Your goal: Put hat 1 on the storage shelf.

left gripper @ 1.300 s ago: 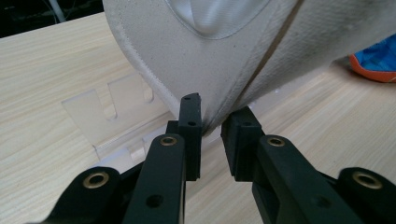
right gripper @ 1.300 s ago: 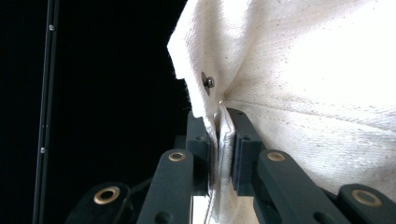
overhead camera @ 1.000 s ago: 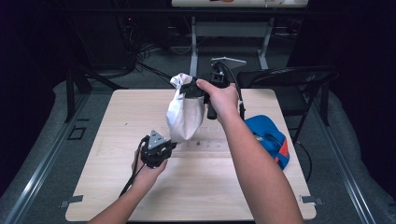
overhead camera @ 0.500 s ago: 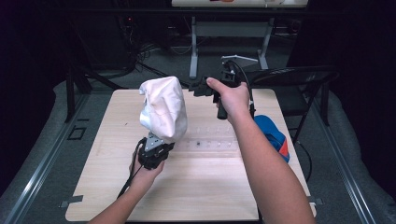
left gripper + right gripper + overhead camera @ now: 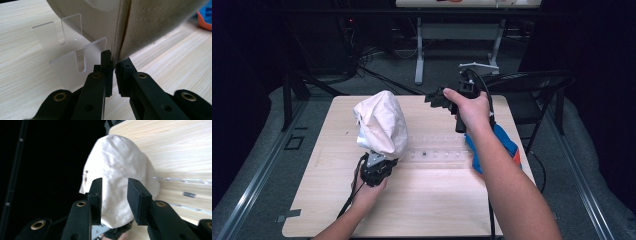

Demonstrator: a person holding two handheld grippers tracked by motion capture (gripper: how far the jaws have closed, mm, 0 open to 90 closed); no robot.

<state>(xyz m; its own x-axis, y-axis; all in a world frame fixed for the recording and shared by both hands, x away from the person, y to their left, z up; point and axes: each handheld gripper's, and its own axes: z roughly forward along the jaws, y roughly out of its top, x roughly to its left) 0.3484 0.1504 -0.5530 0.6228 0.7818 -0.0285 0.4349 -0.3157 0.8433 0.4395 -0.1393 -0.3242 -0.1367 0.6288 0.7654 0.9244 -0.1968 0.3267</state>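
Clear stand [image 5: 66,53] half behind cap [image 5: 379,125]

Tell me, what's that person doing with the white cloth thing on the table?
A person holds a gripper in each hand over a wooden table. The left gripper pinches the bottom edge of a white cloth bag and holds it up, puffed out. The right gripper has let go of it, its jaws having just been opening, and hangs beside the bag with nothing between them. A clear plastic stand sits on the table by the bag, and a blue and orange thing lies at the right edge.
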